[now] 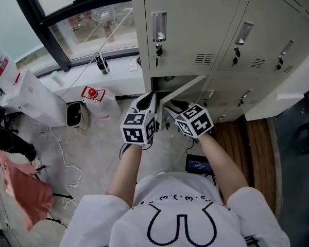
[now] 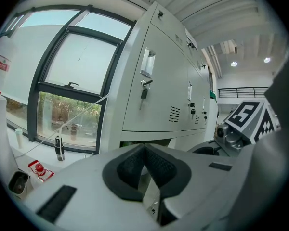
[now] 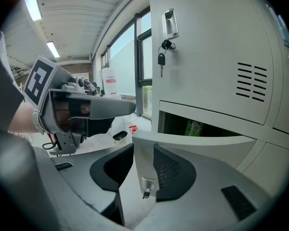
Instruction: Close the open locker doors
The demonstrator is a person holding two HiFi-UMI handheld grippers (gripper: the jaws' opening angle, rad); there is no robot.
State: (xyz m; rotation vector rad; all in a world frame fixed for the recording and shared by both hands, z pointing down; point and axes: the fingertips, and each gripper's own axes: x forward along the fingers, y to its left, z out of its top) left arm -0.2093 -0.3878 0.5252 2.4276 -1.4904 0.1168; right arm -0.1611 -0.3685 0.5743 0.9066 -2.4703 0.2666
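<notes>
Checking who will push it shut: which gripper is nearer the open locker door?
Right. The right gripper has the edge of the open locker door between its parted jaws; the left gripper sits just left of that door, beside it.

Dark-framed window (image 1: 87, 19) above a white sill (image 1: 118, 68), grey floor (image 1: 92, 138)

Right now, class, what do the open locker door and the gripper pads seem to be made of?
The open locker door looks like painted sheet metal, pale and smooth: thin folded edge, keyed lock set in it. The gripper pads are probably rubber, matt black: fine gridded texture.
</notes>
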